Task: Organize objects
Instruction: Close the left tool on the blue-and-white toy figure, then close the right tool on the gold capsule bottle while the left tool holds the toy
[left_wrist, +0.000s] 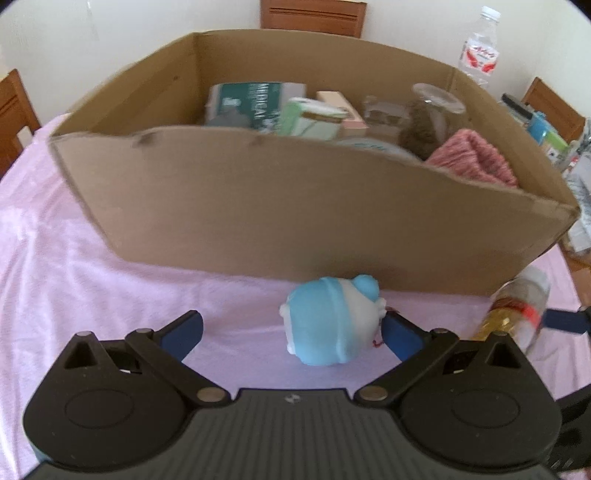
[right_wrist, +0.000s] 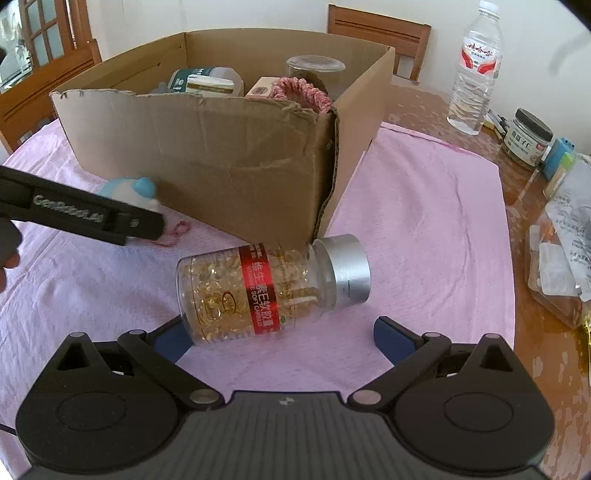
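Pink cloth (right_wrist: 424, 206) covers the table, w/ a big cardboard box (left_wrist: 258, 206) sitting on it, already part filled — packets, a jar, something pink and knitted. Chairs and a pale wall behind; a water bottle (right_wrist: 474, 70) and small clutter stand off the cloth to the right.

Two things lie loose on the cloth in front of the box. A blue-and-white soft toy (left_wrist: 328, 325) rests just ahead of the left gripper (left_wrist: 291, 332), whose fingers are spread wide apart w/ nothing clamped. The toy sits off-centre in that gap, touching or nearly touching the right-hand finger (left_wrist: 400, 338), well clear of the other.

A clear pill bottle (right_wrist: 258, 291) (gold capsules, red label, silver cap) lies on its side just ahead of the right gripper (right_wrist: 282, 336), also wide open and empty. Its long axis runs roughly across the gap, tilted — base toward the left finger (right_wrist: 171, 343) and partly in front of it, cap pointing up and right, away from the claw.

Judgement: each hand is nearest its own object. The bottle's lengthwise lie is the catch — closing as is would squeeze it end to end, so the right wrist prob. needs a turn to pinch across the body. Smooth round plastic could roll or slip. The left needs a small shift right to centre the toy.
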